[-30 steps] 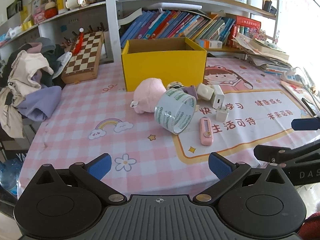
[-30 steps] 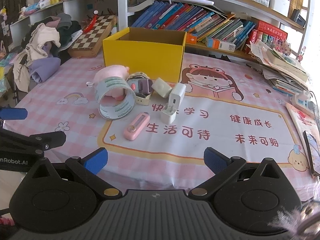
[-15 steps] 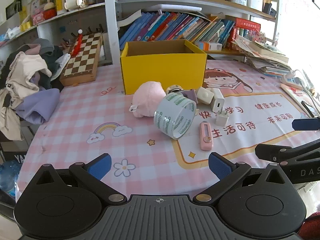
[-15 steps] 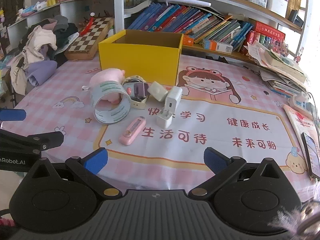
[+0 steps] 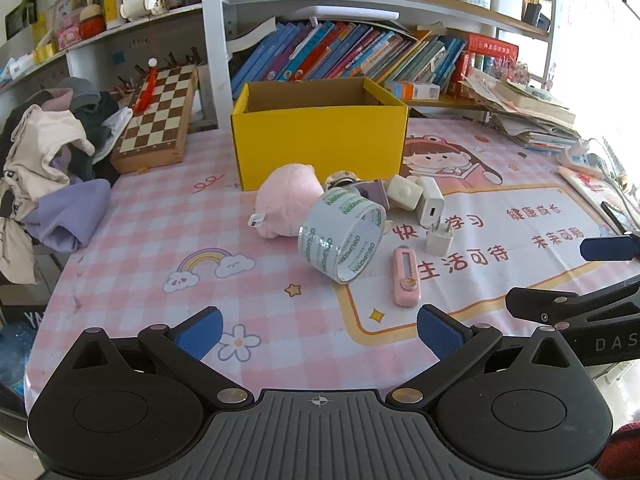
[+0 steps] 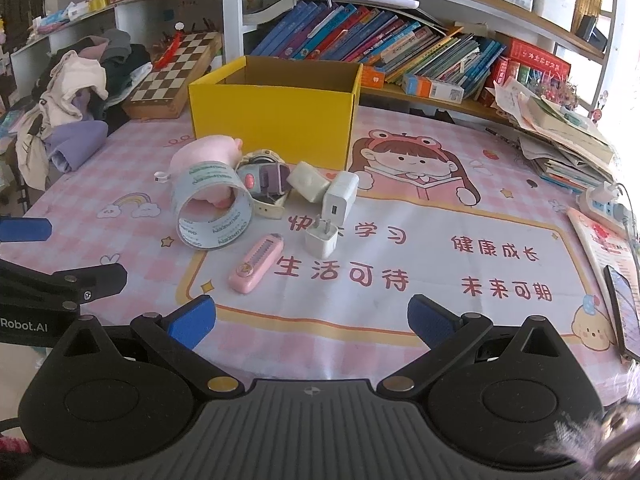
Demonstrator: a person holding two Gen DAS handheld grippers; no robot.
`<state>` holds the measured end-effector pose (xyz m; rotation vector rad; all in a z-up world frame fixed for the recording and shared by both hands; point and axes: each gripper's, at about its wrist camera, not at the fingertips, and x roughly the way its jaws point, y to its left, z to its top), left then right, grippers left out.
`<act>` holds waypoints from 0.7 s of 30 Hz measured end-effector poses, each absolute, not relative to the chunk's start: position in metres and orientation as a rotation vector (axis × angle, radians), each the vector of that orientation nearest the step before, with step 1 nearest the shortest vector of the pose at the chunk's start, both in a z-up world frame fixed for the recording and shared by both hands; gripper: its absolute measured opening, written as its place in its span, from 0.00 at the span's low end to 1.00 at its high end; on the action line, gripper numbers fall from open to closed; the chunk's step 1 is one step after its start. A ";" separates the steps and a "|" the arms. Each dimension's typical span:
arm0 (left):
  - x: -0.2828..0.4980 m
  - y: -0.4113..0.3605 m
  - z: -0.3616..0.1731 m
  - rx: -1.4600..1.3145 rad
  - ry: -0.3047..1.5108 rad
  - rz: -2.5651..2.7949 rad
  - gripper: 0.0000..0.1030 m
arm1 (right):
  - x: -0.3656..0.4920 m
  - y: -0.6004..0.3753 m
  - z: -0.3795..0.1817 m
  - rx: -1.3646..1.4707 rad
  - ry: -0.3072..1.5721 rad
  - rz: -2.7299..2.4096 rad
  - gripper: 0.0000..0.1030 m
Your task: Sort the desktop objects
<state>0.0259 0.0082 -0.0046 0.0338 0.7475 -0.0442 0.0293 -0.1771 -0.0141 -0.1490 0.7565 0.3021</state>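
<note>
Straight ahead of your left gripper [image 5: 318, 330] sat the tape roll [image 5: 342, 236], short of the yellow box [image 5: 320, 142]; both it and your right gripper [image 6: 312, 322] gaped wide, holding nothing.

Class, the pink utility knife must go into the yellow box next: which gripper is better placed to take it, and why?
Probably the right gripper: open, with the pink utility knife slightly left of its centreline. For the left gripper the knife lies further off-centre.

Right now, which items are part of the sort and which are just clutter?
Job: yellow box, pink plush, tape roll, pink utility knife, two white chargers, watch.
Clutter: chessboard, clothes pile, shelf books.
</note>
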 end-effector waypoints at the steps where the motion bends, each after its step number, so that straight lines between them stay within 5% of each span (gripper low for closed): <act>1: 0.027 0.008 -0.005 0.035 0.749 -0.043 1.00 | 0.031 -0.177 -0.015 -0.148 0.758 0.304 1.00; 21: 0.049 -0.008 -0.005 0.049 0.737 -0.026 1.00 | 0.067 -0.190 -0.024 -0.141 0.803 0.372 1.00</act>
